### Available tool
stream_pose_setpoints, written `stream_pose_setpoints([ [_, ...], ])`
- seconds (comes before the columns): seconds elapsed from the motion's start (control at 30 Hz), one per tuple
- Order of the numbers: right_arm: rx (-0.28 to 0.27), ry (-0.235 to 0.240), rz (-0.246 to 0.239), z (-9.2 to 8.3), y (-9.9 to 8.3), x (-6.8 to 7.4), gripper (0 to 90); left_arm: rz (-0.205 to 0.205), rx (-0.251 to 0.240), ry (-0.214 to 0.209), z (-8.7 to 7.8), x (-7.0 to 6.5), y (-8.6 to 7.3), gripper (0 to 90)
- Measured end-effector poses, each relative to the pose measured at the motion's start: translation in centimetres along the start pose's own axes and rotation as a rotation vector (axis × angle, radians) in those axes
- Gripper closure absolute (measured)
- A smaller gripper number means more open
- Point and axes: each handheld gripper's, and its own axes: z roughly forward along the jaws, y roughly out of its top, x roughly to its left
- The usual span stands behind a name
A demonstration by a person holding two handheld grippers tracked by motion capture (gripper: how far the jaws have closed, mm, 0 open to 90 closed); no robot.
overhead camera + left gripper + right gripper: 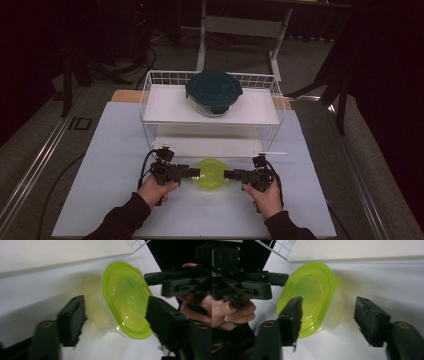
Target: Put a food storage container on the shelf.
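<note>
A clear tub with a lime-green lid (211, 175) sits on the white table just in front of the rack. My left gripper (196, 173) comes at it from the left, and my right gripper (227, 175) from the right, both level and turned on their sides. In the left gripper view the tub (125, 297) lies partly between the jaws of the left gripper (115, 317): one jaw overlaps the lid's rim, the other stands beside the clear wall. In the right gripper view the tub (312, 290) sits in the right gripper (328, 317) with a gap to one jaw. No firm grip shows.
A white wire rack (150, 100) with two shelf boards stands behind the tub. A round glass container with a dark blue lid (214, 92) rests on its top shelf. The lower board (210, 146) is bare. The white table top (115, 165) spreads to both sides.
</note>
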Motion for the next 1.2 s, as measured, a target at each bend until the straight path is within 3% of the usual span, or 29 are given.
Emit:
stream_pose_setpoints([
  [0.13, 0.034, 0.001, 0.045, 0.6, 0.0, -0.3, 54.5, -0.026, 0.024, -0.017, 0.2, 0.3, -0.2, 51.2],
  [0.23, 0.056, 0.007, 0.084, 0.9, -0.1, -0.5, 61.3, -0.023, 0.041, -0.022, 0.4, 0.4, -0.4, 60.8],
  [0.3, 0.058, 0.013, 0.089, 1.0, -0.1, -0.5, 65.0, -0.024, 0.037, -0.033, 0.4, 0.4, -0.4, 65.9],
  [0.4, 0.058, 0.012, 0.077, 0.9, -0.1, 0.1, 73.3, -0.021, 0.026, -0.017, 0.3, 0.2, -0.5, 71.0],
  [0.57, 0.061, 0.002, 0.075, 0.8, -0.3, 0.6, 77.4, 0.0, 0.061, -0.023, 0.3, -0.4, -0.7, 74.4],
  [0.63, 0.06, 0.007, 0.071, 0.7, -0.4, 0.8, 78.7, 0.008, 0.075, -0.005, 0.3, -0.8, -0.8, 75.0],
  [0.73, 0.056, -0.012, 0.045, 0.6, -0.6, 1.3, 80.0, -0.008, 0.072, 0.011, 0.1, -1.0, -0.9, 77.9],
  [0.8, 0.06, -0.023, 0.026, 0.5, -0.6, 1.6, 80.6, 0.004, 0.072, 0.027, 0.0, -1.3, -0.8, 80.0],
  [0.93, 0.056, -0.032, 0.001, 0.3, -0.7, 2.0, 80.7, -0.006, 0.073, 0.026, -0.4, -1.7, -0.8, 80.4],
  [1.2, 0.015, -0.023, -0.052, -1.3, 0.0, 3.6, 80.7, 0.028, 0.003, 0.023, -2.1, -3.7, -0.4, 80.5],
])
